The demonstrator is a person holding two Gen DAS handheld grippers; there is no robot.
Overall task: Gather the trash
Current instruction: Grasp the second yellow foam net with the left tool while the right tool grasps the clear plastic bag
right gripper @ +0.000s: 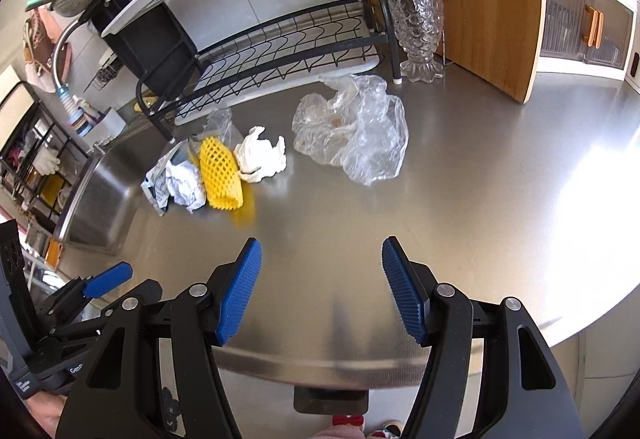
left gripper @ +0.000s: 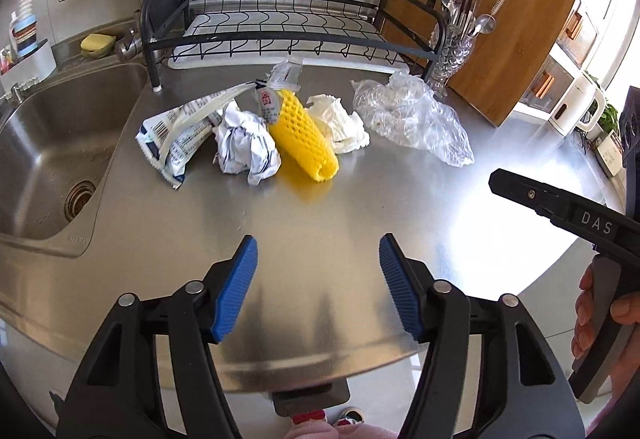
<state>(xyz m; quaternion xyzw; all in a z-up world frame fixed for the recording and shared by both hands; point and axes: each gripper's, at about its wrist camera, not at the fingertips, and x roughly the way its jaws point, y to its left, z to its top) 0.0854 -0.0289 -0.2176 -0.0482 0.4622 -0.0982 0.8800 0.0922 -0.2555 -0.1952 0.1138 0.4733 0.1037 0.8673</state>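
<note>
Trash [left gripper: 304, 127] at twelve o'clock, untouched | left gripper [left gripper: 316, 287] and right gripper [right gripper: 320, 291] both gaping, empty | advice: approach low, pinch yellow net [left gripper: 304, 137] mid-body (it squashes).

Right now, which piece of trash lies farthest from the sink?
The clear plastic bag, alone at the row's right end near the glass utensil holder; the other pieces cluster closer to the sink.

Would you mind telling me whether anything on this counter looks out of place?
Yes: loose trash lies on the steel counter before the dish rack: a printed wrapper, crumpled paper, a yellow foam net, a white tissue and a clear plastic bag.
</note>
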